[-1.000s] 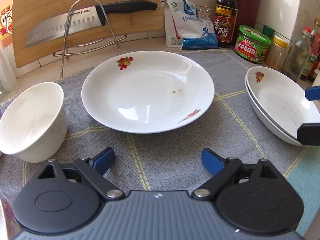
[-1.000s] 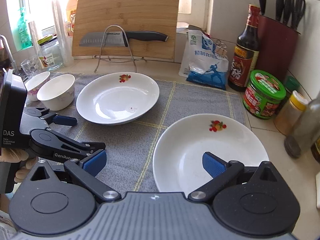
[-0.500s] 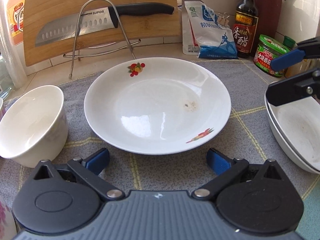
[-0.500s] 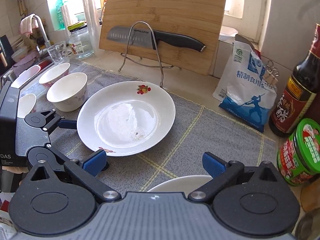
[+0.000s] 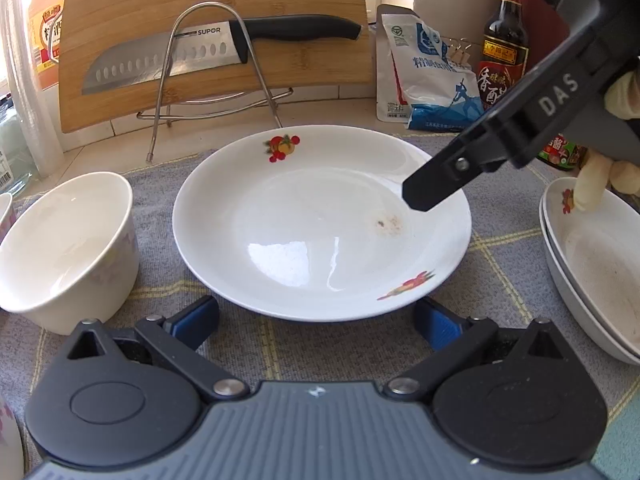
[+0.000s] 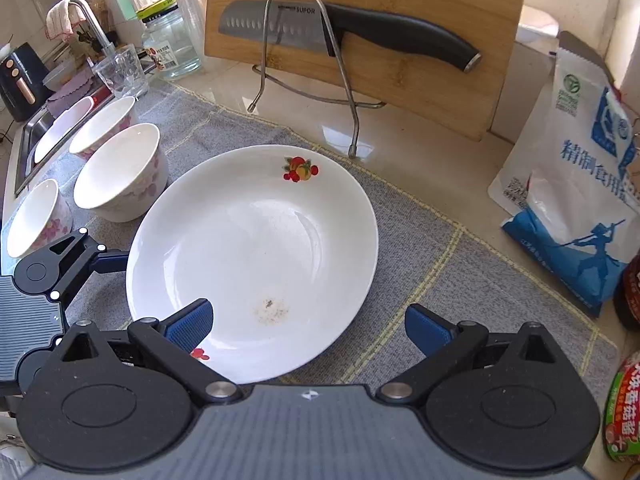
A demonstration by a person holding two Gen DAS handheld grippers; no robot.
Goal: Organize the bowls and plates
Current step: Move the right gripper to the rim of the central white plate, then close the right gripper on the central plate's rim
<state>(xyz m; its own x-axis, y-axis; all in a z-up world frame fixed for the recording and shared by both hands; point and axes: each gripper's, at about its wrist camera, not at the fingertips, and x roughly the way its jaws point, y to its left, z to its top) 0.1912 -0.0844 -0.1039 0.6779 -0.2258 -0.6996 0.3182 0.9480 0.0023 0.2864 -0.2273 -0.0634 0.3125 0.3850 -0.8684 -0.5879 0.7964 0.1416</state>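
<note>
A white plate with fruit prints [image 5: 320,224] lies on the grey cloth [image 5: 496,280] in the left wrist view. My left gripper [image 5: 316,322] stands open just in front of its near rim, holding nothing. A white bowl [image 5: 64,248] stands to the left, and two nested plates [image 5: 592,280] lie at the right edge. One black finger of my right gripper [image 5: 436,188] hangs over the plate's right side. In the right wrist view my right gripper [image 6: 310,324] is open above the same plate [image 6: 256,256], its left pad over the near rim. Several flowered bowls [image 6: 120,172] stand left of it.
A knife [image 5: 224,52] rests on a wire rack against a wooden cutting board [image 5: 216,0] behind the plate. A salt bag [image 6: 576,200], a vinegar bottle [image 5: 502,48] and jars line the right side. A sink [image 6: 36,128] and a glass [image 6: 120,72] are at the far left.
My right gripper has swung left from above the nested plates to above the middle plate. The left gripper's jaws have spread a little wider, and it has stayed in front of the plate.
</note>
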